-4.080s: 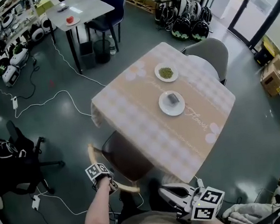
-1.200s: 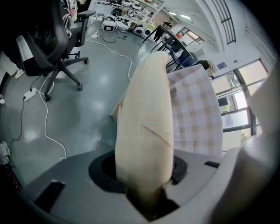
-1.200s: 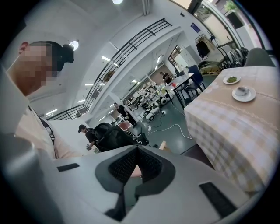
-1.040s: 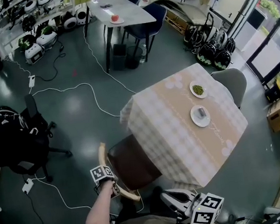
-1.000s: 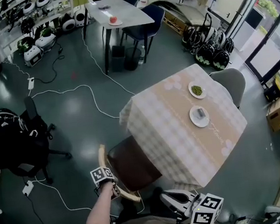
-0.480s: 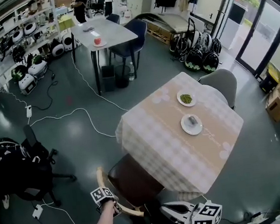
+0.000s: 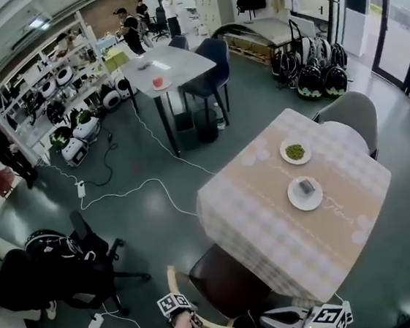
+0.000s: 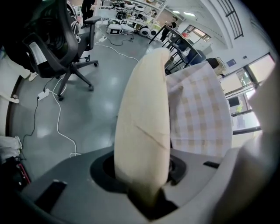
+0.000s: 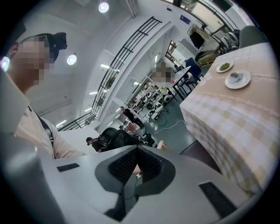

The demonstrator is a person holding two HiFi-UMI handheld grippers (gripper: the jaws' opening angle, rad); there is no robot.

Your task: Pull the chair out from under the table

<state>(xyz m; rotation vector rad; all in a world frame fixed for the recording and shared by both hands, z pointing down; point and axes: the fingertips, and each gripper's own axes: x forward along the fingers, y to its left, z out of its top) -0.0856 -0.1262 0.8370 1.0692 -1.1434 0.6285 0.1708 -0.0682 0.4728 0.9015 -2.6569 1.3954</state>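
Both jaws of the left gripper (image 8: pixel 142 175) just tightened around the chair backrest (image 8: pixel 144 113); right gripper (image 9: pixel 137 166) closed, empty.

From overhead, the head camera looks steeply down at the checked table (image 7: pixel 269 211); both gripper cameras, tight behind their jaws, see it too — right of the jaws.

Pale smooth wooden chair back (image 8: pixel 142 131), checked cloth tablecloth (image 7: pixel 270 215), glossy floor (image 7: pixel 146 225)

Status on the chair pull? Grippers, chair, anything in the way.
Left gripper shut on the chair's wooden backrest. Right gripper shut, empty. Chair seat partly under the table edge. White cable on the floor beside it.
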